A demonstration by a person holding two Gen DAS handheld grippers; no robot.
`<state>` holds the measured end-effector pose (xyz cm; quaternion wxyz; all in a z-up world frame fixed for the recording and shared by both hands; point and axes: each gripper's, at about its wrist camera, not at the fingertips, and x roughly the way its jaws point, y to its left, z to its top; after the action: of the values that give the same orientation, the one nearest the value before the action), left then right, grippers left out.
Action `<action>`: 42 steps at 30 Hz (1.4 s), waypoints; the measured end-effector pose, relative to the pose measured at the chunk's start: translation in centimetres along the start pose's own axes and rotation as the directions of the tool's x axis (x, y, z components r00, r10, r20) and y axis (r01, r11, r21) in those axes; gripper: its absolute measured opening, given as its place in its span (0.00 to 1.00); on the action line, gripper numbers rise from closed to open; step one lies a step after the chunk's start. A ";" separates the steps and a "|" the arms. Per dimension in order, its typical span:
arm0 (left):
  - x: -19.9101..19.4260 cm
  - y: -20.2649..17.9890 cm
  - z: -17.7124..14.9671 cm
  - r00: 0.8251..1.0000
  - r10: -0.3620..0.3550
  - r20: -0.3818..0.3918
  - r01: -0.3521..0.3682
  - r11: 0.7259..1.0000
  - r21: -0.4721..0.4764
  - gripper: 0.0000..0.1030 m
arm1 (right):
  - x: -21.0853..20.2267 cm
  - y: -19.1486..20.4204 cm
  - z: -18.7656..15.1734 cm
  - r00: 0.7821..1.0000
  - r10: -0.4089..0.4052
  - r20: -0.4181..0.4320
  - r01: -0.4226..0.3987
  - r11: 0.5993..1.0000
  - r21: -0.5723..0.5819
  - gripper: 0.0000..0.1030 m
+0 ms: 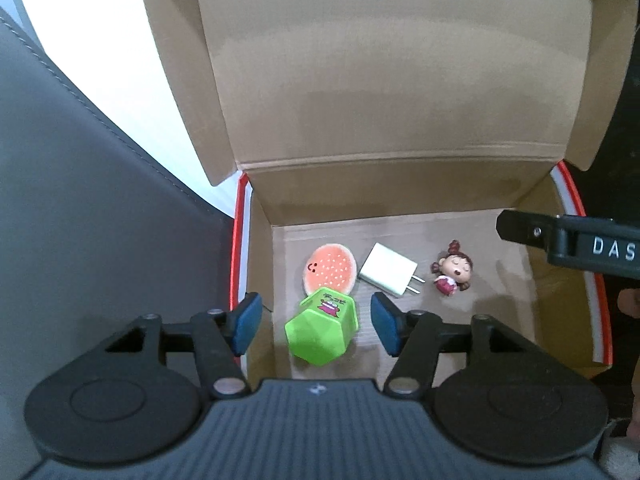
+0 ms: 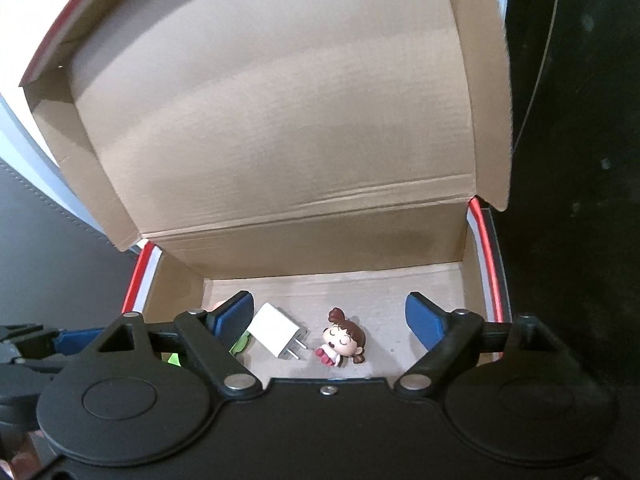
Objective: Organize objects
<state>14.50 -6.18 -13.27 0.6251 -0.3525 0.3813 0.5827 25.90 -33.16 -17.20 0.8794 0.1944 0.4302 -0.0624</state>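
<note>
An open cardboard box (image 1: 400, 200) holds a green hexagonal toy box (image 1: 322, 330), a round watermelon-patterned toy (image 1: 330, 268), a white charger plug (image 1: 388, 269) and a small girl figurine (image 1: 452, 267). My left gripper (image 1: 316, 328) is open above the box, its blue pads apart on either side of the green toy box and not touching it. My right gripper (image 2: 330, 320) is open above the box floor, with the charger plug (image 2: 278, 330) and figurine (image 2: 344, 342) lying between its pads. Part of the right gripper also shows in the left wrist view (image 1: 568, 242).
The box lid (image 2: 280, 92) stands up behind the floor. The box has red and white outer edges (image 1: 239, 240). A grey stitched surface (image 1: 80, 200) lies to the left, and a dark area (image 2: 580, 160) to the right.
</note>
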 end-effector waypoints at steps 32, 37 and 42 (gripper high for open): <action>-12.4 0.7 -3.5 0.983 0.006 0.184 0.002 0.999 -0.046 1.00 | -14.3 1.5 -2.4 0.988 -0.007 0.151 0.019 0.997 -0.077 1.00; -14.3 0.5 -4.5 0.979 -0.010 0.205 0.017 0.999 -0.031 1.00 | -15.8 1.7 -3.4 0.987 0.005 0.158 0.010 0.996 -0.090 1.00; -15.9 0.8 -5.6 0.974 -0.023 0.224 0.031 0.999 -0.031 1.00 | -16.8 1.9 -4.3 0.987 0.012 0.158 0.004 0.995 -0.101 1.00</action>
<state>12.83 -18.36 -1.75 0.6658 -0.3008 0.2936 0.6165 12.84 -30.68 -5.89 0.9196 0.1451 0.3612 -0.0541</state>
